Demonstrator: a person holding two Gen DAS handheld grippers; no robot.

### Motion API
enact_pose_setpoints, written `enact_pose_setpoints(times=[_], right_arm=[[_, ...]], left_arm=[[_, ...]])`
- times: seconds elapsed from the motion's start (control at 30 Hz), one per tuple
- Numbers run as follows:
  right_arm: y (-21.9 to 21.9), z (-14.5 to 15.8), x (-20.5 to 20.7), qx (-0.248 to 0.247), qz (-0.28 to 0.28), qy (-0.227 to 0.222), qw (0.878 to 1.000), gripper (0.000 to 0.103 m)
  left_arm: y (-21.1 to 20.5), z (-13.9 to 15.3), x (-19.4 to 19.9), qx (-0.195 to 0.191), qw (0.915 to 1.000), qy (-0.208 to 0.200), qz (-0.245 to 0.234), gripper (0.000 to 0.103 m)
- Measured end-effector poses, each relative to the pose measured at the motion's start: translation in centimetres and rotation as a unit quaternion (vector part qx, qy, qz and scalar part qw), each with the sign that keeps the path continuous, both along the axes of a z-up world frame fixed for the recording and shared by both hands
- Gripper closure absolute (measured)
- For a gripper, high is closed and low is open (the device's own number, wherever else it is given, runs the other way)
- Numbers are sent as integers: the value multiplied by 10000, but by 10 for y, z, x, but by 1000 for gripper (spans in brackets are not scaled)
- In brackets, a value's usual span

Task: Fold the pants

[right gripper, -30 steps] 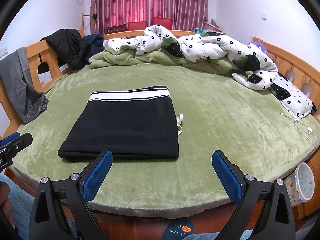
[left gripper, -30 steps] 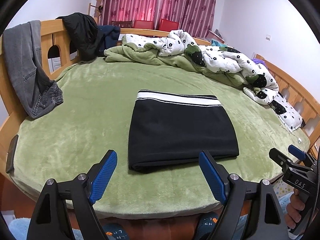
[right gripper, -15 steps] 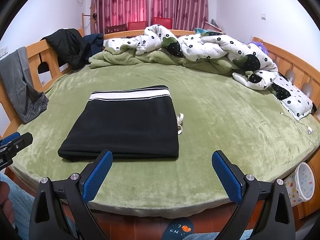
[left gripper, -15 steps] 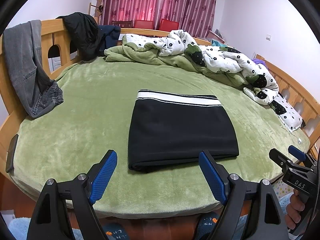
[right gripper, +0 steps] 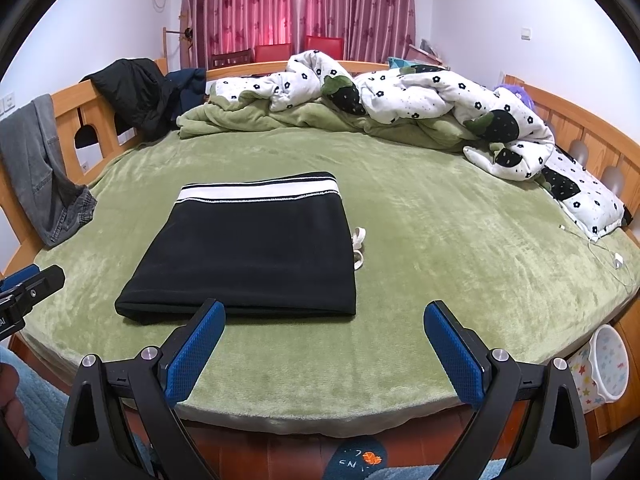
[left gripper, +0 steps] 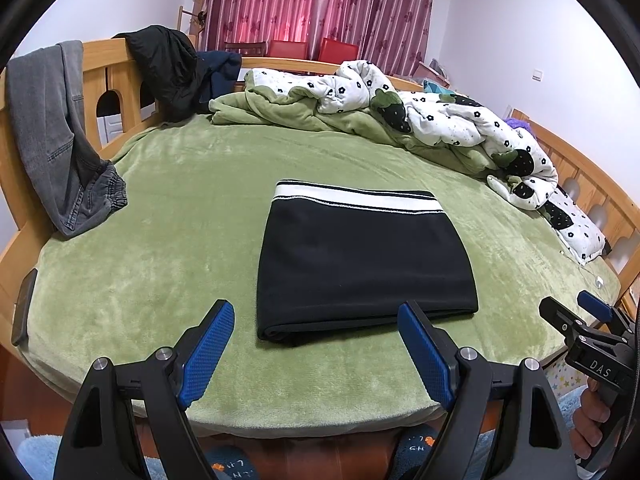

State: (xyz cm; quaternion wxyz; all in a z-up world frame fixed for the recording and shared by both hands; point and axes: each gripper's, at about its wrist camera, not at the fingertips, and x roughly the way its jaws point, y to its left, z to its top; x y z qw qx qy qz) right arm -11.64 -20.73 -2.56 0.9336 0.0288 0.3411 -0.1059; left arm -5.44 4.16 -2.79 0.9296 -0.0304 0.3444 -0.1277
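Observation:
The black pants (left gripper: pixel 360 260) lie folded into a flat rectangle on the green bed cover, white waistband at the far edge; they also show in the right wrist view (right gripper: pixel 252 252), with a white drawstring (right gripper: pixel 358 250) poking out at their right side. My left gripper (left gripper: pixel 316 336) is open and empty, held above the bed's near edge just in front of the pants. My right gripper (right gripper: pixel 322 338) is open and empty, at the near edge to the right of the pants. Each gripper shows at the edge of the other's view.
Grey jeans (left gripper: pixel 60 136) hang over the left wooden bed rail (left gripper: pixel 116 80). A black jacket (left gripper: pixel 168 68) hangs further back. A crumpled flowered quilt (right gripper: pixel 420 100) and green blanket lie along the far side. A charging cable (right gripper: pixel 600 248) lies at right. A star-patterned bin (right gripper: pixel 608 364) stands beside the bed.

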Motion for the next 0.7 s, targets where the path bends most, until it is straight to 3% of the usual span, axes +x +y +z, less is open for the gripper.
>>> enact_pose_setpoints(times=[0.7], right_arm=[[2,2,-2,-28,-38,-15,10000,5]], left_arm=[[-1,1,-1,-7,10000,18,13,20]])
